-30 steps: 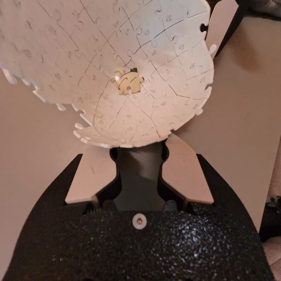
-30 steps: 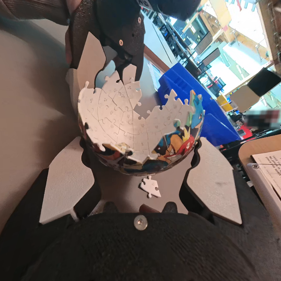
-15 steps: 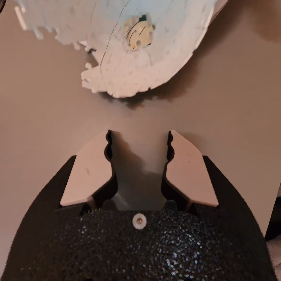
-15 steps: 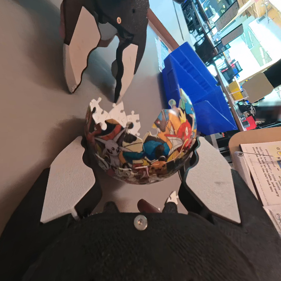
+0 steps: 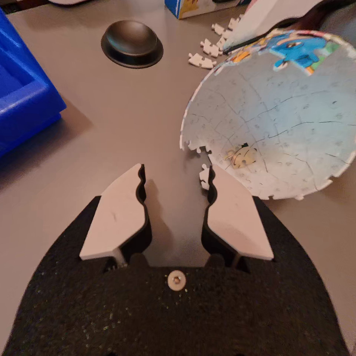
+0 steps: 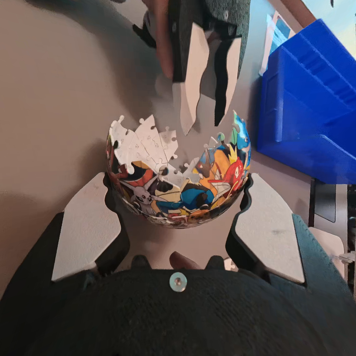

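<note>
Your right gripper (image 6: 177, 183) has its fingers (image 6: 86, 227) spread wide and pressed against opposite sides of the puzzle shell (image 6: 179, 192), a half-sphere of interlocked curved pieces with bright cartoon figures printed outside and plain white inside. You hold it clear of the grey tabletop (image 6: 48, 115), its jagged open rim facing away from the camera, with a deep notch in the near wall where pieces are gone. Your left gripper (image 5: 177, 173) is empty: its fingers (image 5: 117, 215) stand moderately apart with only bare tabletop between them. In the left wrist view the shell (image 5: 279, 125) sits to the right of that gripper, its white hollow turned toward the camera, and the right finger's tip lies just at the toothed lower edge of the rim; whether it touches I cannot tell. One yellowish piece (image 5: 240, 156) shows printed side inward near the bottom of the hollow. Loose white puzzle pieces (image 5: 208, 50) lie scattered on the tabletop beyond the shell, near a small printed box (image 5: 192, 7). A black dome-shaped stand (image 5: 132, 44) rests farther out on the tabletop, and a blue plastic bin (image 5: 23, 92) sits at the left edge. From the right wrist view the left gripper (image 6: 204, 123) points down just beyond the shell's rim.
</note>
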